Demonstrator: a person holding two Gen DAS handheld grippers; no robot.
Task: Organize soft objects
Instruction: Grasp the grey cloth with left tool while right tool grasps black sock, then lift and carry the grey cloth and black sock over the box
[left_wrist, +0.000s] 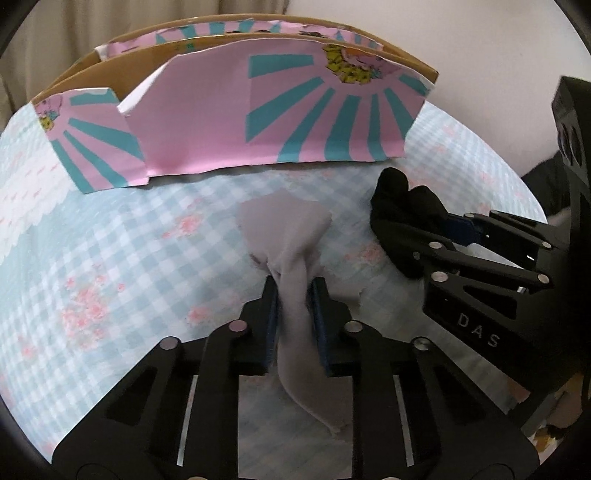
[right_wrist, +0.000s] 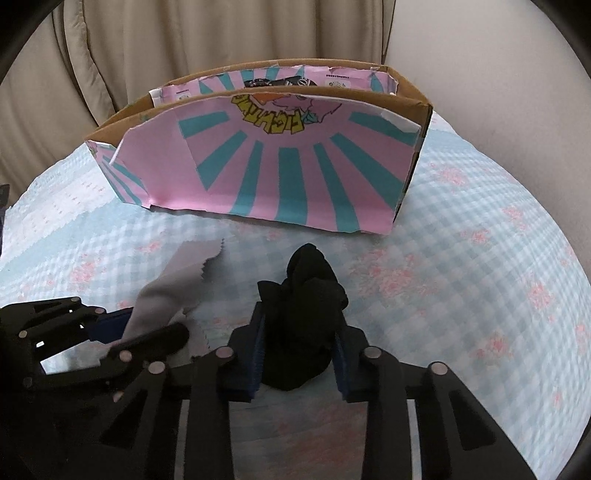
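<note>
checked blue bedspread (right_wrist: 461, 258), beige curtain (right_wrist: 166, 48), pink cardboard box (right_wrist: 295, 177)

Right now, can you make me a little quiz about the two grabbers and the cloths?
1. True or false: the left gripper is shut on the grey cloth.
2. What does the right gripper hold? A) black cloth B) a spoon C) nothing
3. Fill in: the pink and teal cardboard box stands on the checked ____, beyond both cloths.

Key: 1 true; 2 A; 3 sheet.
</note>
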